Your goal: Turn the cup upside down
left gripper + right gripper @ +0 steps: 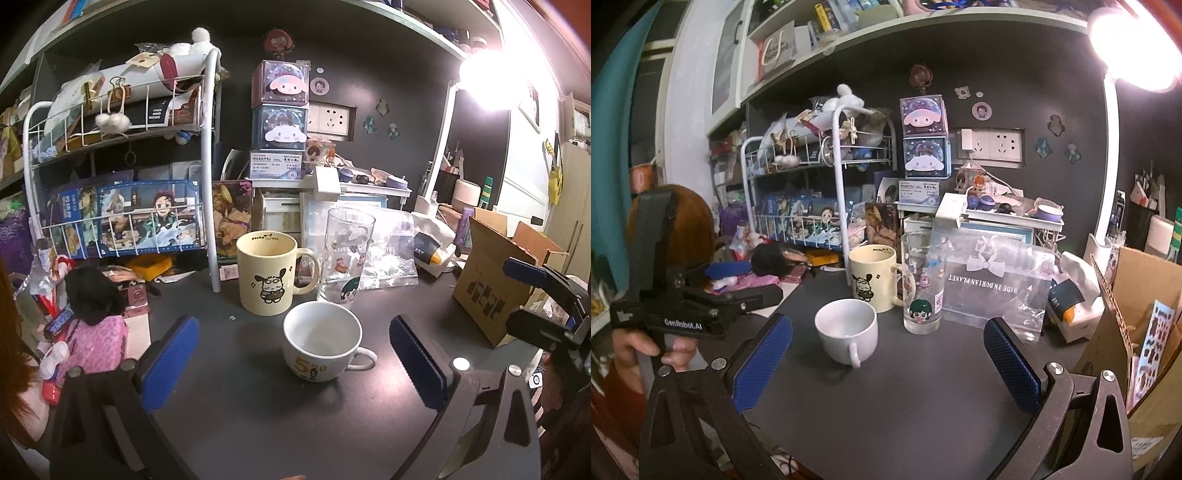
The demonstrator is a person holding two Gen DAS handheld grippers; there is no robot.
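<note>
A white cup [321, 341] stands upright on the dark desk, mouth up, handle to the right; in the right wrist view the white cup [846, 332] shows its handle toward me. Behind it stand a cream mug [266, 273] [873, 277] with a cartoon dog and a clear printed glass [345, 256] [922, 282], both upright. My left gripper [291, 354] is open and empty, its blue pads either side of the white cup but short of it. My right gripper [888, 358] is open and empty, just right of the cup and nearer me.
A white wire rack [118, 177] full of boxes stands at the back left. A pink doll [98, 332] lies left. A cardboard box [498, 280] [1137, 302] stands right, a clear plastic bag [993, 280] behind the glass. A bright lamp [491, 79] shines at upper right.
</note>
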